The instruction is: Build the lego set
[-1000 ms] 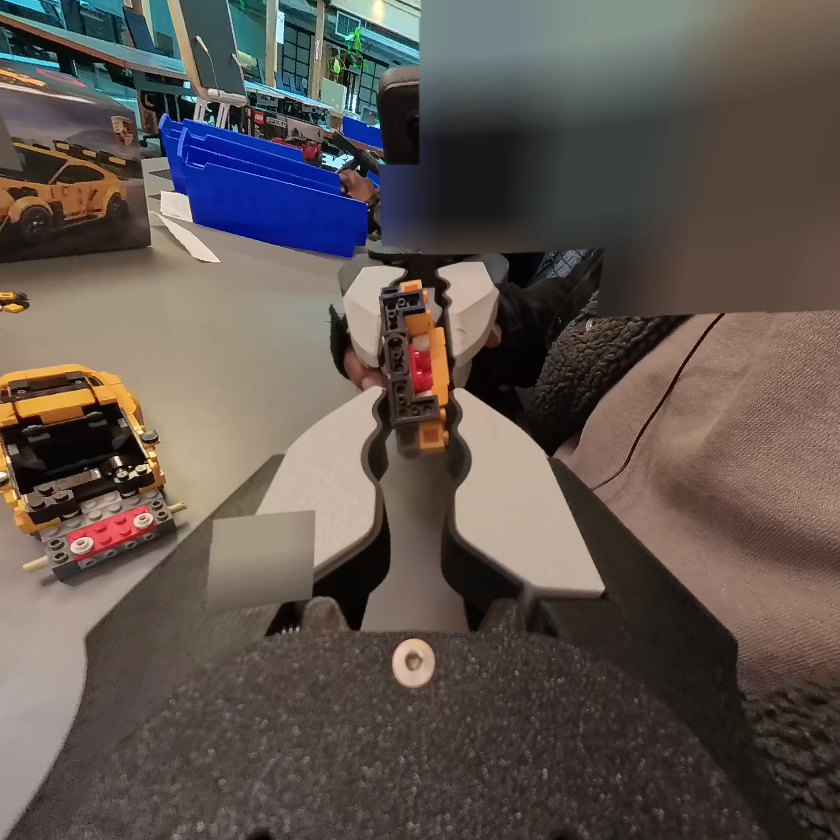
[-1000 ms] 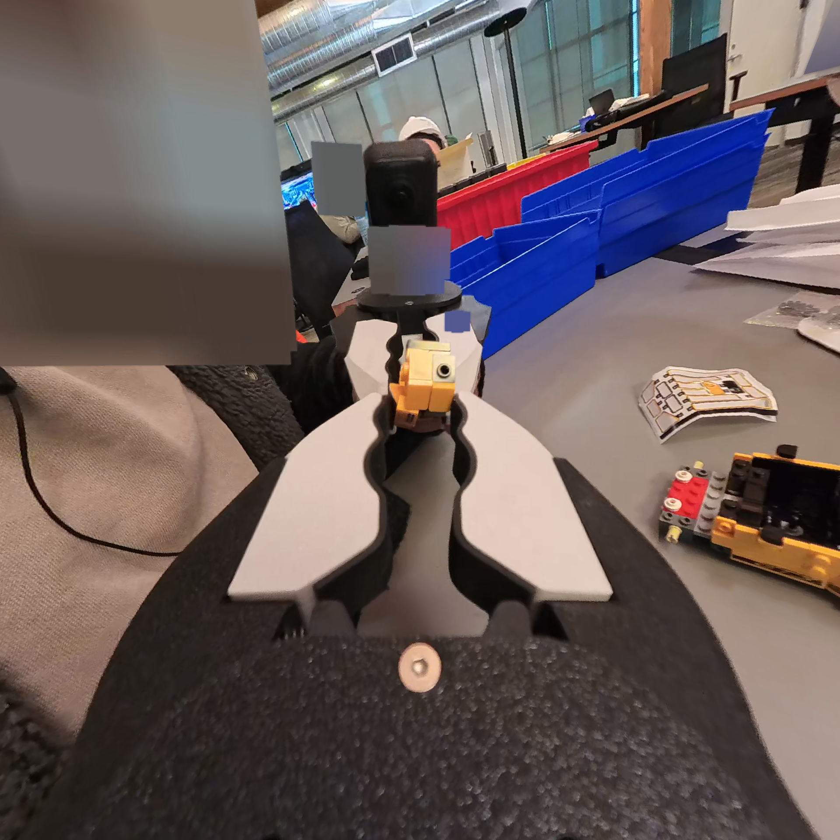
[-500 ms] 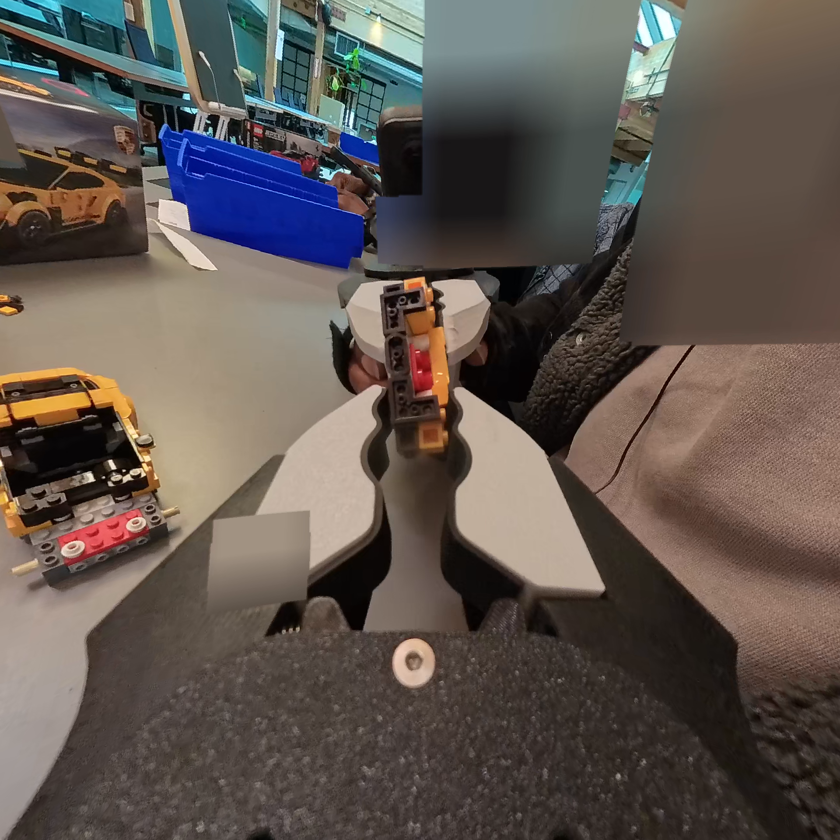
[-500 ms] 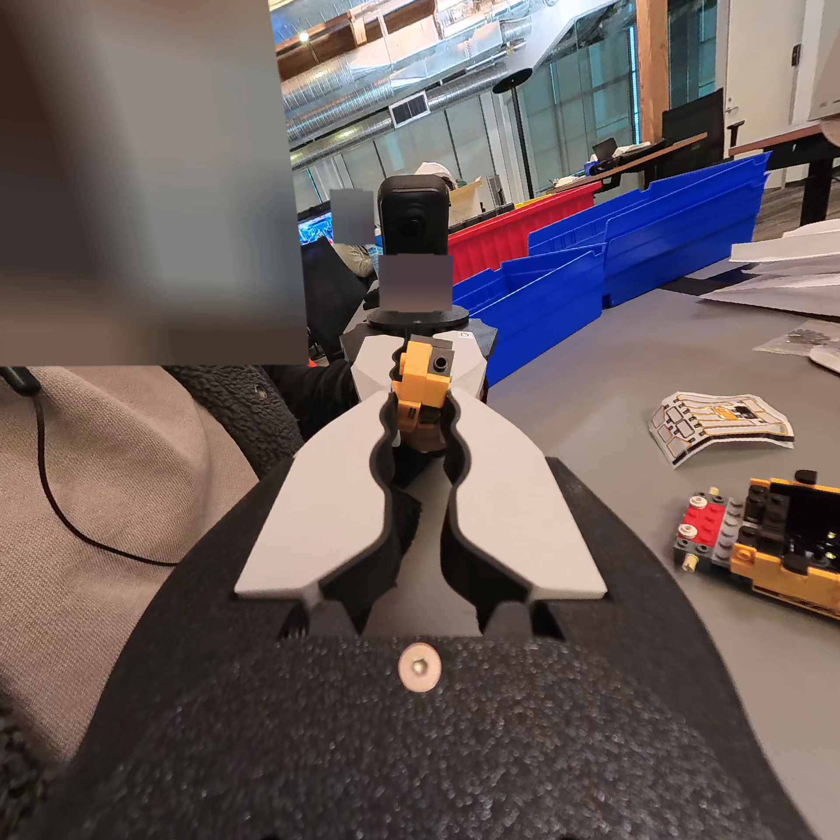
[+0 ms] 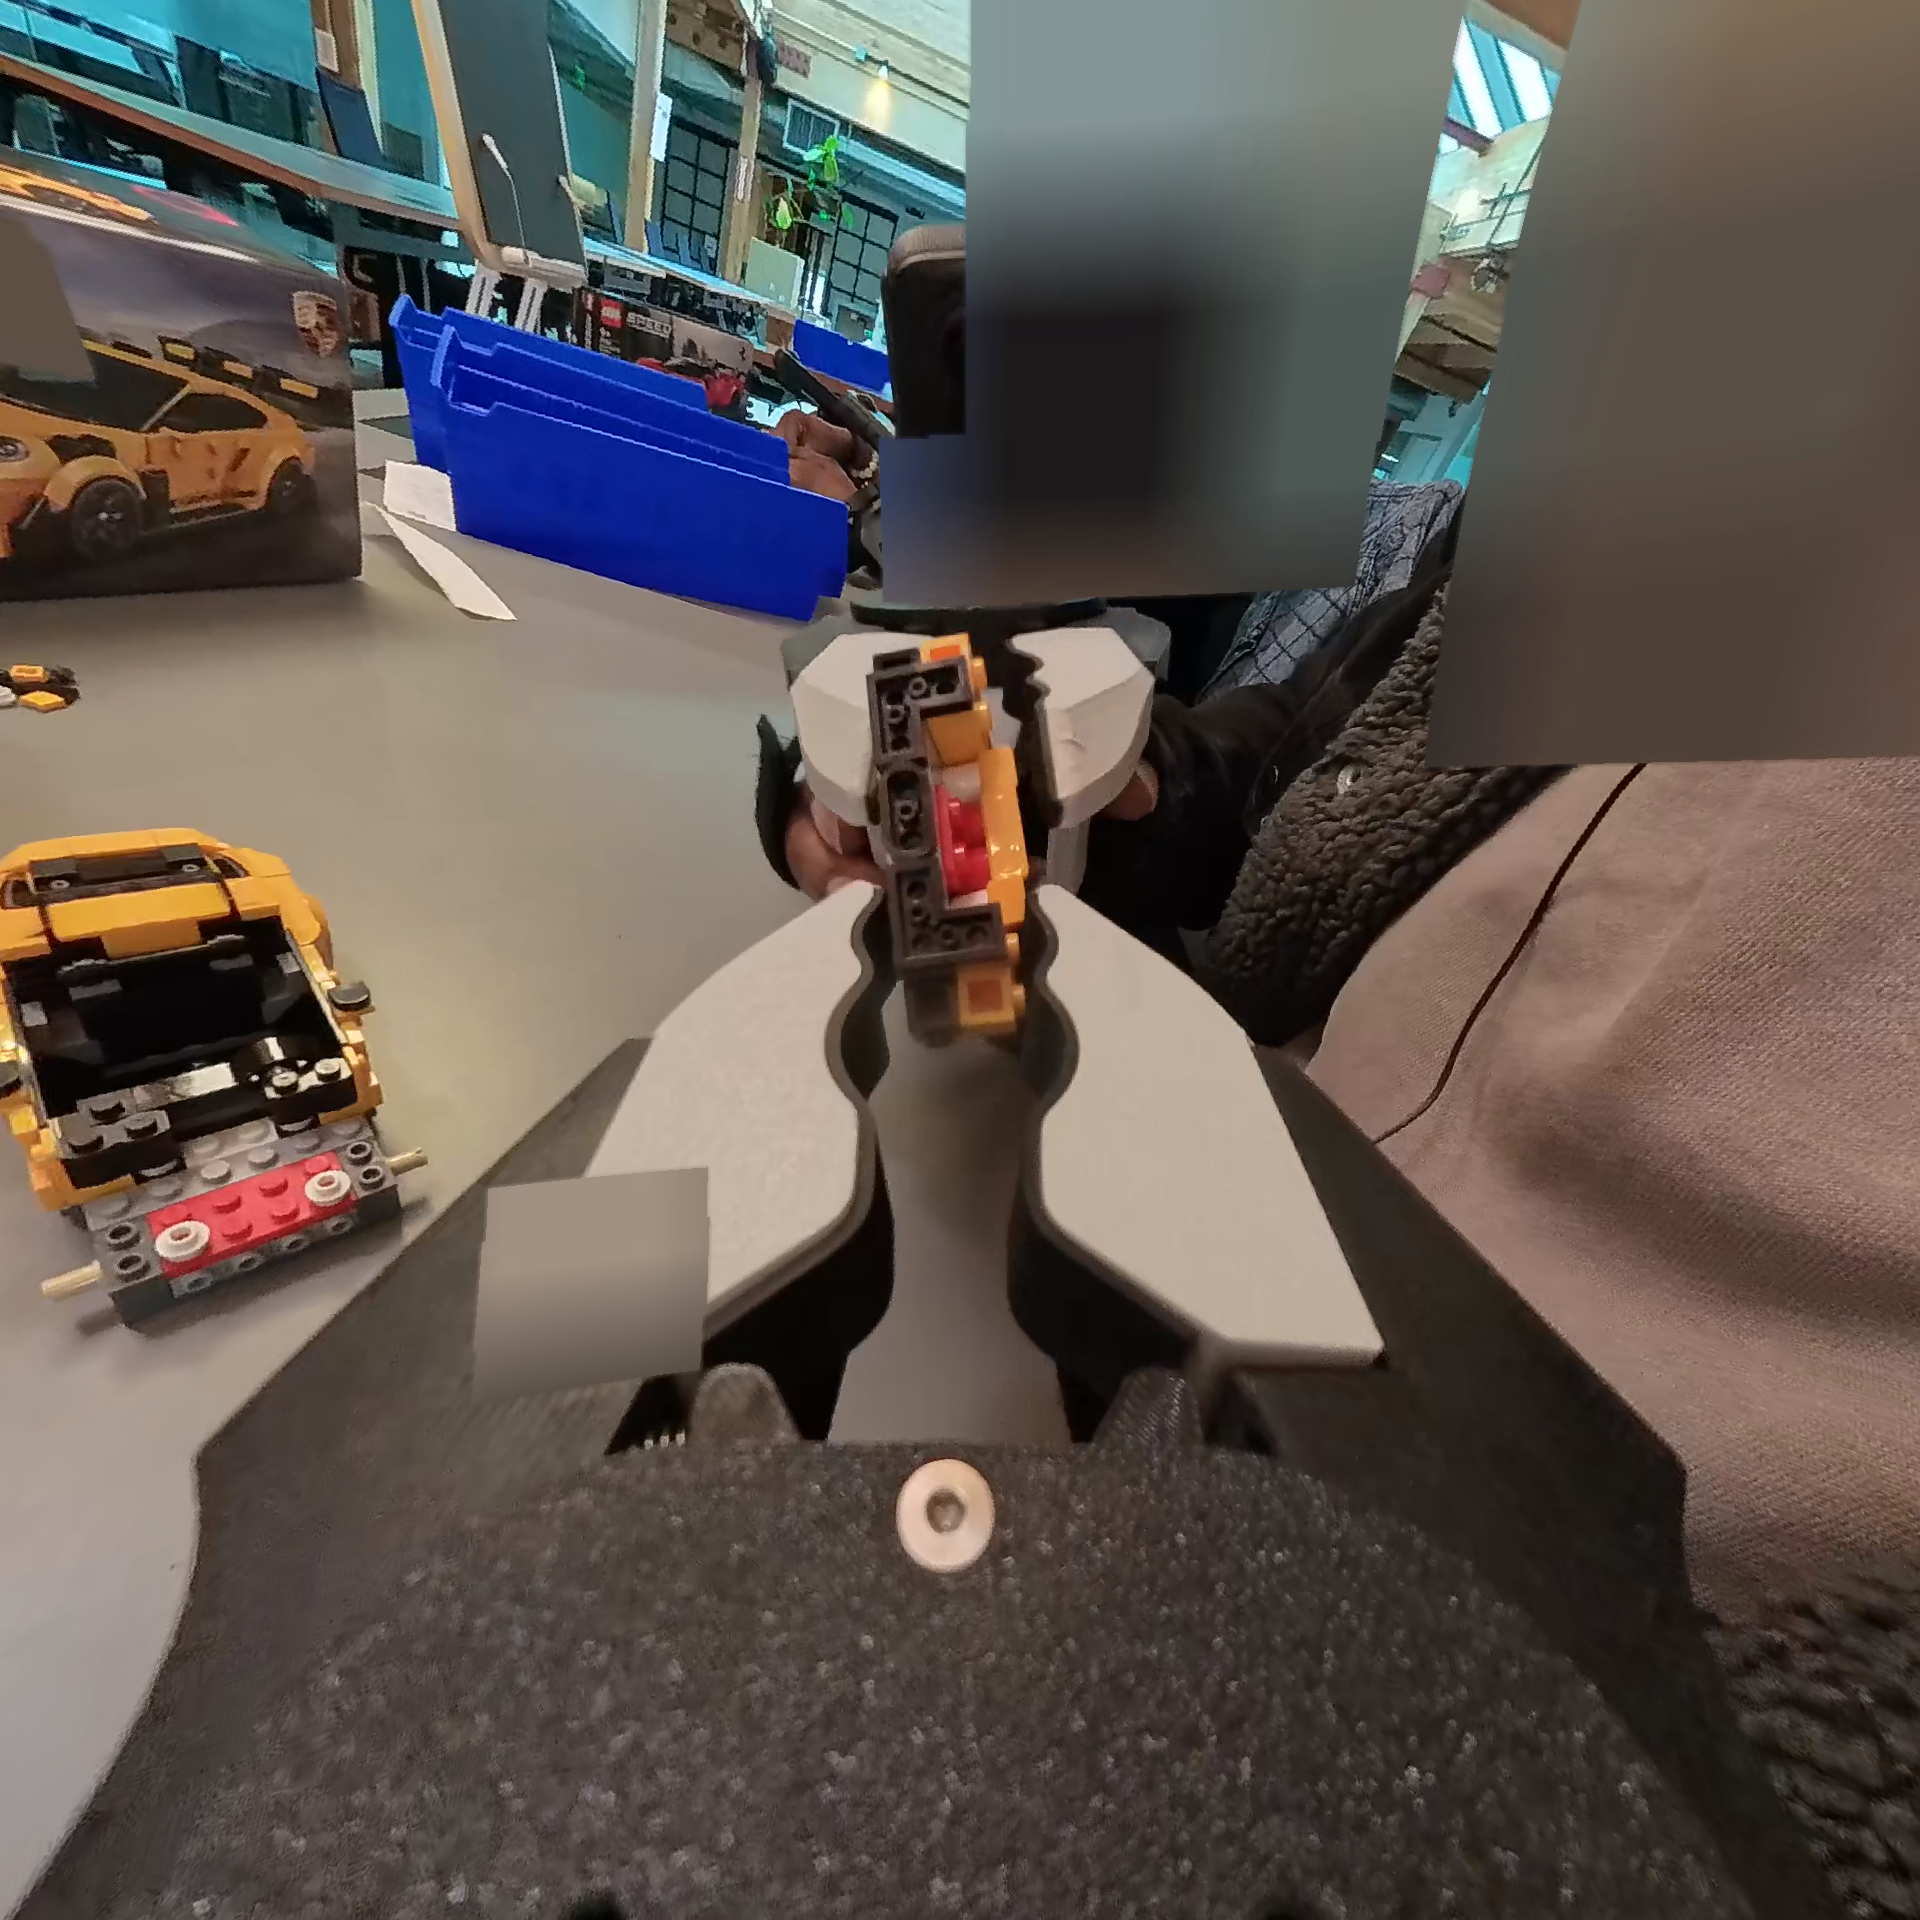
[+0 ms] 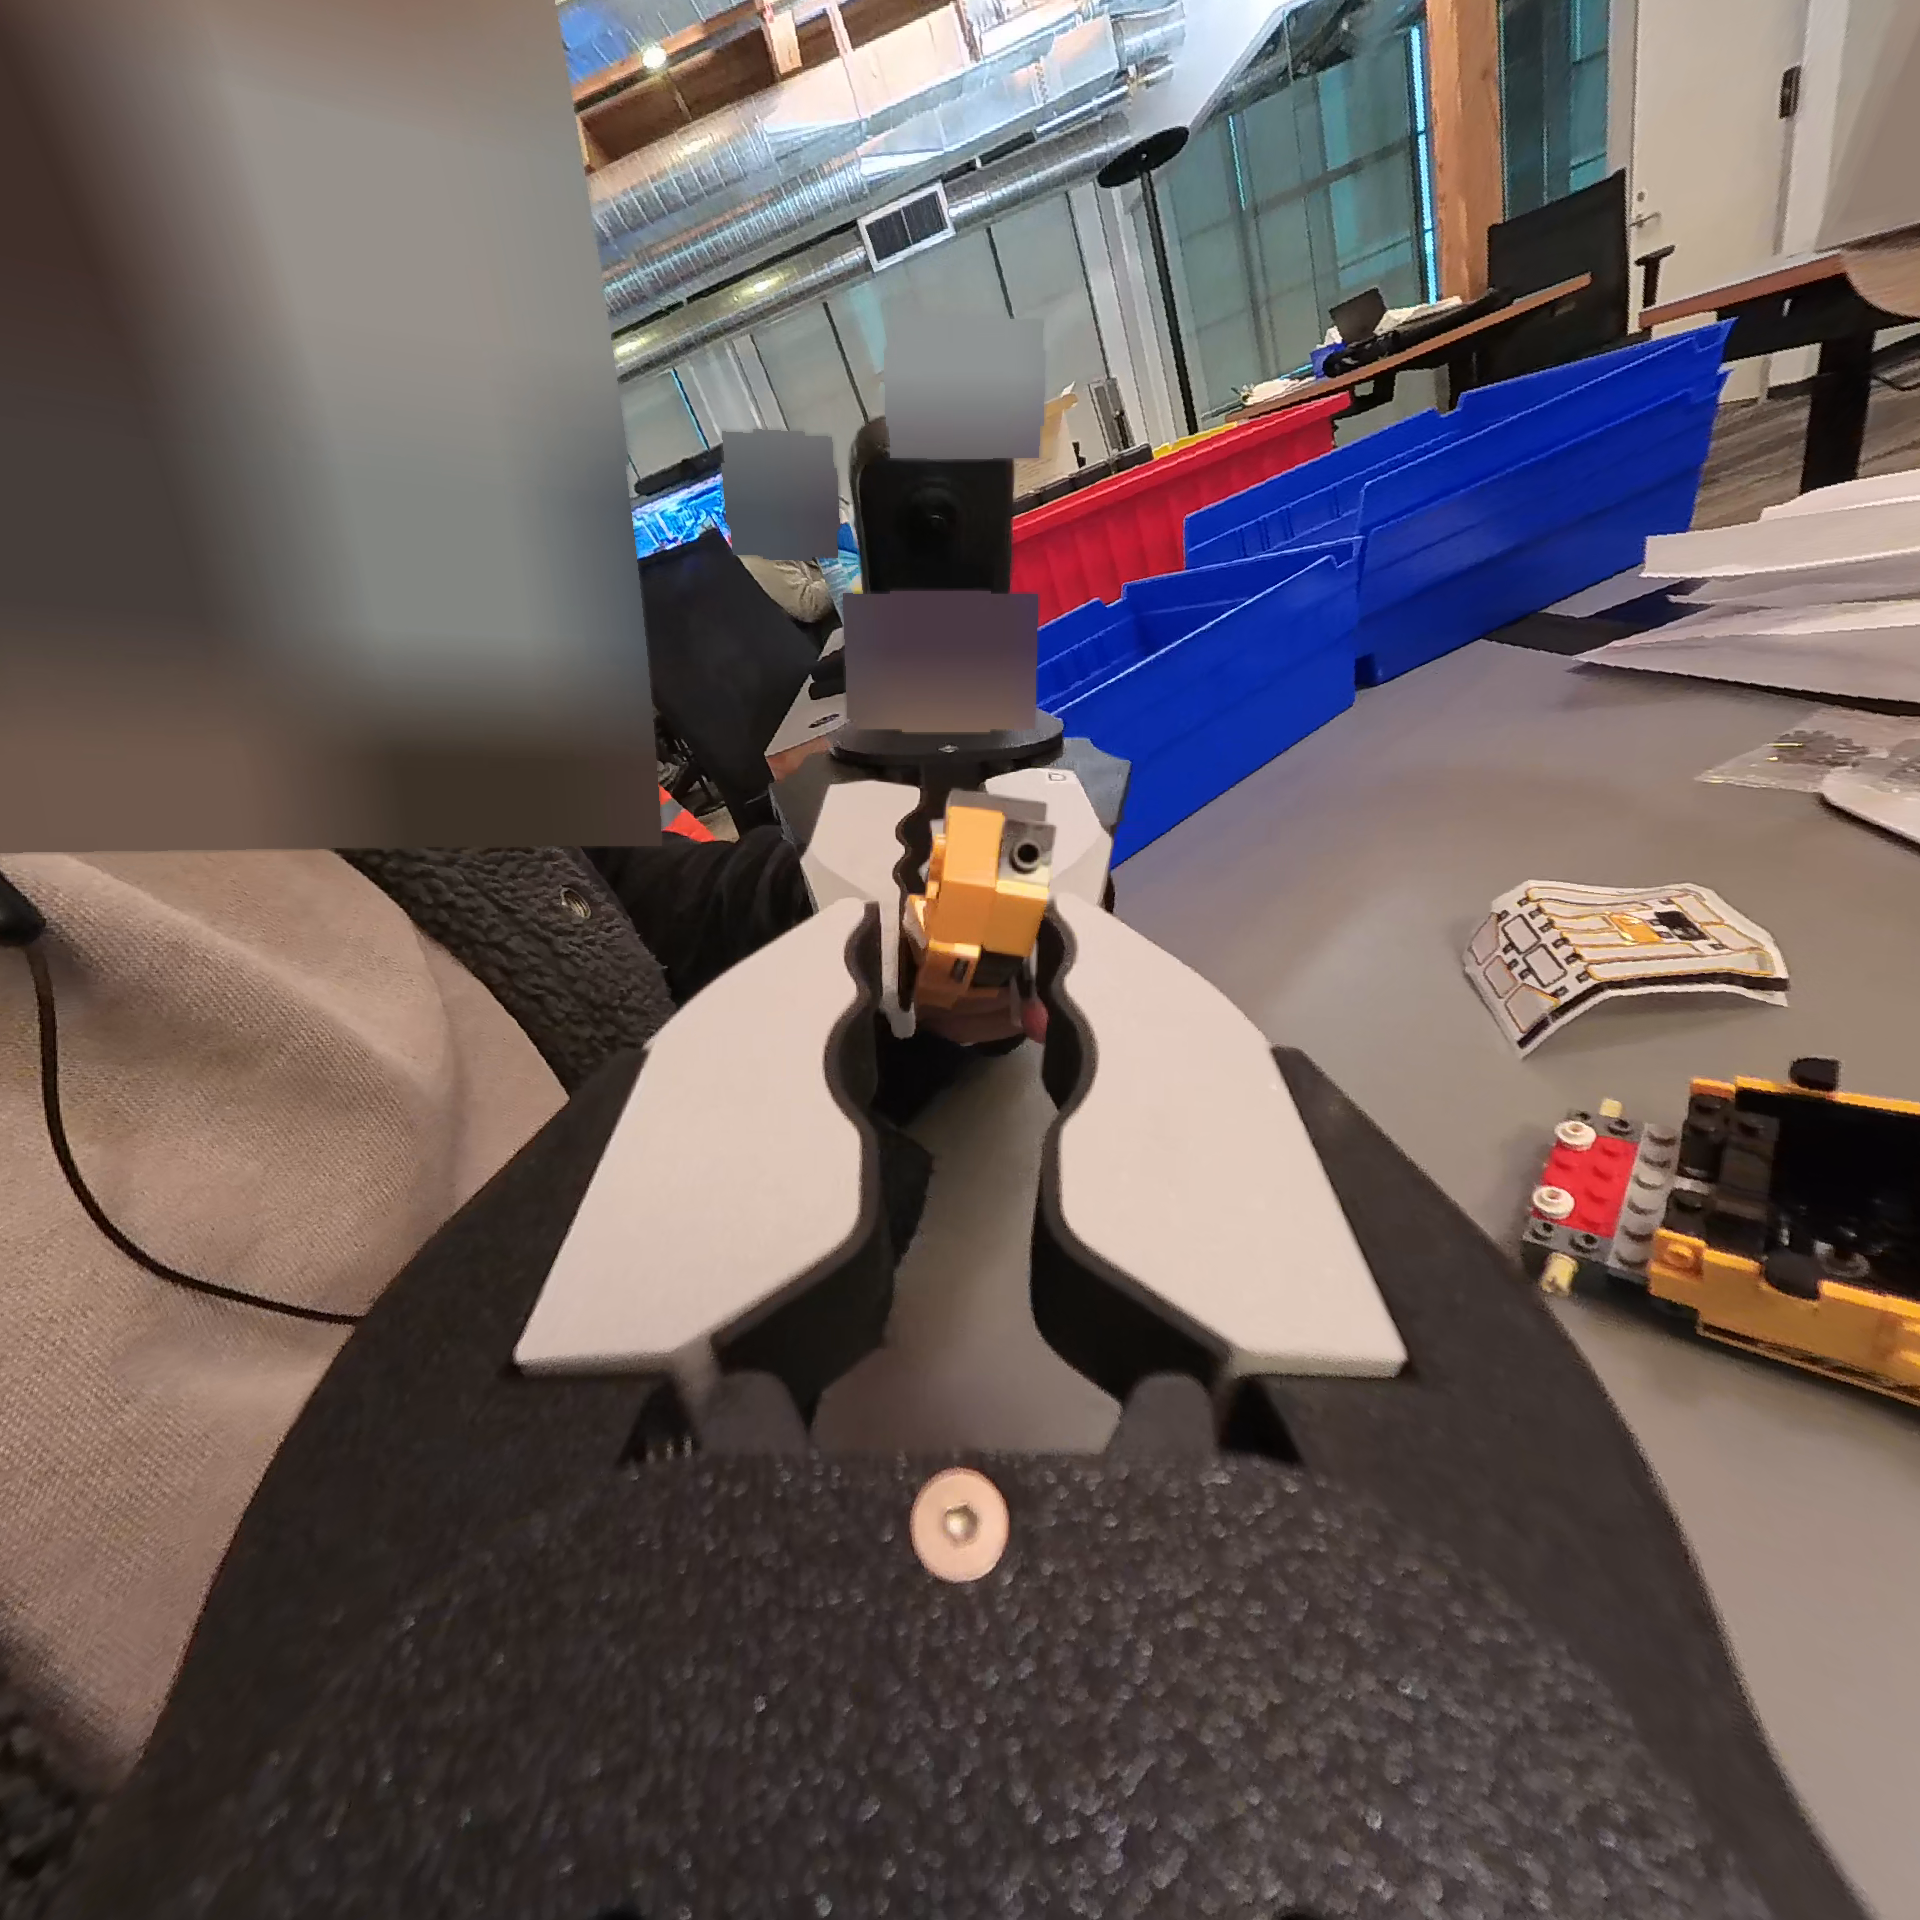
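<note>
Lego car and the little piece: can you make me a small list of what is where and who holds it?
piece: orange, black and red brick cluster, held up in the air
left hand-held gripper: shut on the piece's near end
right hand-held gripper: shut on its other end
car: unfinished, on the table, not held
car's open end: red plate showing
also on table: box, blue bins, sticker sheet
</note>
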`<state>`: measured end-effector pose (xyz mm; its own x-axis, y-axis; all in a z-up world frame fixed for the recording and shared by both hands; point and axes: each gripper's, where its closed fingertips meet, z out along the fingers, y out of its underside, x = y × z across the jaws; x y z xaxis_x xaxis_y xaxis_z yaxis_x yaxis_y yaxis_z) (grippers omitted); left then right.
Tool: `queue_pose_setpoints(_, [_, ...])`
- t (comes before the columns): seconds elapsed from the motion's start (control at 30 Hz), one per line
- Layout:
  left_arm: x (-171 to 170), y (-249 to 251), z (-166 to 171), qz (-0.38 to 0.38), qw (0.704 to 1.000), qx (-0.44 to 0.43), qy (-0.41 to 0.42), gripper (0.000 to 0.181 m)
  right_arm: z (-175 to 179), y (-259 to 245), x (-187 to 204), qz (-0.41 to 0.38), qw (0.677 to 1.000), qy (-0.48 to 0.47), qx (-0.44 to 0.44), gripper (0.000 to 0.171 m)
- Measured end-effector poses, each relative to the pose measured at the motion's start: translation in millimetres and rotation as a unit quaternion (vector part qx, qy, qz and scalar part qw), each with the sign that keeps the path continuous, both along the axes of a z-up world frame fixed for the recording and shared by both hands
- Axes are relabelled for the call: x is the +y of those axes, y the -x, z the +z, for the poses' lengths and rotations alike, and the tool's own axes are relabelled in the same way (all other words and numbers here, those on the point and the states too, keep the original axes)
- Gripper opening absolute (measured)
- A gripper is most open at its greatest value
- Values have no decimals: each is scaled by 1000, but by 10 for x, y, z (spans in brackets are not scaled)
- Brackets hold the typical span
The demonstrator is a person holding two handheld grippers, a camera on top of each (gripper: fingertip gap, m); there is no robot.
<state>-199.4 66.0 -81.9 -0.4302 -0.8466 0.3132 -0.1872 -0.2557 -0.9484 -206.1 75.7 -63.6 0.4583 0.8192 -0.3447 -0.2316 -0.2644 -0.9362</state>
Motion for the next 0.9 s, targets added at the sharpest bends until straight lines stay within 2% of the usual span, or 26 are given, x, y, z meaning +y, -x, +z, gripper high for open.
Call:
queue_pose_setpoints(0.1, [-13, -5, -1, -1, 1000, 0, 0, 23, 1, -3, 11, -4, 1000, -5, -1, 23])
queue_pose_setpoints(0.9, [-5, -14, -48, 1, 1000, 3, 6, 23, -47, -8, 15, -2, 1000, 0, 18, 21])
